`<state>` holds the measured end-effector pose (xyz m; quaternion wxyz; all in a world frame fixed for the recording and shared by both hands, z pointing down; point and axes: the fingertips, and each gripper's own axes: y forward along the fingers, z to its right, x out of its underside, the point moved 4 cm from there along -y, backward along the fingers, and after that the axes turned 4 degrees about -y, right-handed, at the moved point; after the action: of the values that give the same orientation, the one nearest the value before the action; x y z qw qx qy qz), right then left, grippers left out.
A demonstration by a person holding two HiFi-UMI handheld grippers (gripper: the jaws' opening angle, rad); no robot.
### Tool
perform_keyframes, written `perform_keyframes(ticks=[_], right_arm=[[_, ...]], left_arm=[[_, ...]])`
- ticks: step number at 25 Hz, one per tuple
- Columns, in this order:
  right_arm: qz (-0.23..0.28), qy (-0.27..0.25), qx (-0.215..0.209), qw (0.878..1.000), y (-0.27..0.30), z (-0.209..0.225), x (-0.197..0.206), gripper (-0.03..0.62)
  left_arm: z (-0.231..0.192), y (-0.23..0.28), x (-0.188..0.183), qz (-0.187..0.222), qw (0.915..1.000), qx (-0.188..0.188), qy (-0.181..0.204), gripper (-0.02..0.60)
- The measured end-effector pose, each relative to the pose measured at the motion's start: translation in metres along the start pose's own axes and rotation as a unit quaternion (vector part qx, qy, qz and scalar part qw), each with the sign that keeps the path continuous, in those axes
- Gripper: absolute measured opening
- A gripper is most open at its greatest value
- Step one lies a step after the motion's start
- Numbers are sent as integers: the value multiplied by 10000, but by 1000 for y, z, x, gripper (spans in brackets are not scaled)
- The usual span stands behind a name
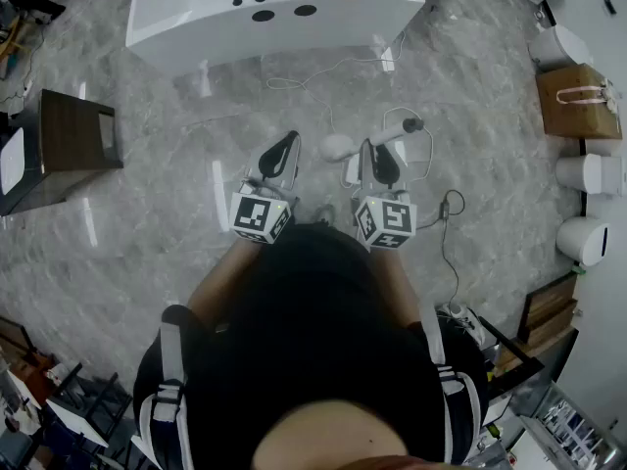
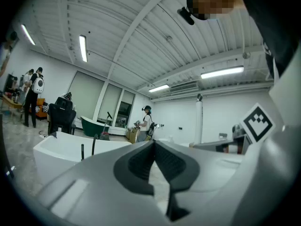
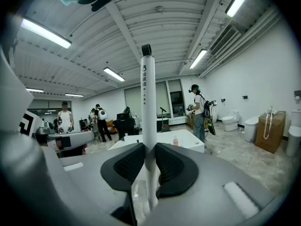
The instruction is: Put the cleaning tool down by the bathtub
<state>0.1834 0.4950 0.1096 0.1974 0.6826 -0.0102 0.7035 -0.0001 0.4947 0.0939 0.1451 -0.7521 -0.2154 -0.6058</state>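
Both jaws of the right gripper point(image 3: 149, 157) pinch the cleaning tool point(image 3: 148, 93) by its white handle, while the left gripper point(image 2: 154, 147) has its jaws pressed together, empty; carry the tool nearer the bathtub point(image 1: 196, 18) and lower it, apparently head-first, onto the floor point(image 1: 176, 155) before loosening.

The bathtub point(image 1: 196, 18) is cut off by the top edge — its far side unseen.
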Motion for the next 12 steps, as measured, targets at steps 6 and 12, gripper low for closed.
perform_keyframes(ticks=[6,12], right_arm=[[-16,-20,22,10000,5,-1,0,81],[-76,-66,64,9999,11,-7,-1,80]], left_arm=[[-4,4,1,-15,10000,35,-32,9],[-13,4,0,-32,9999,76,-77,9]])
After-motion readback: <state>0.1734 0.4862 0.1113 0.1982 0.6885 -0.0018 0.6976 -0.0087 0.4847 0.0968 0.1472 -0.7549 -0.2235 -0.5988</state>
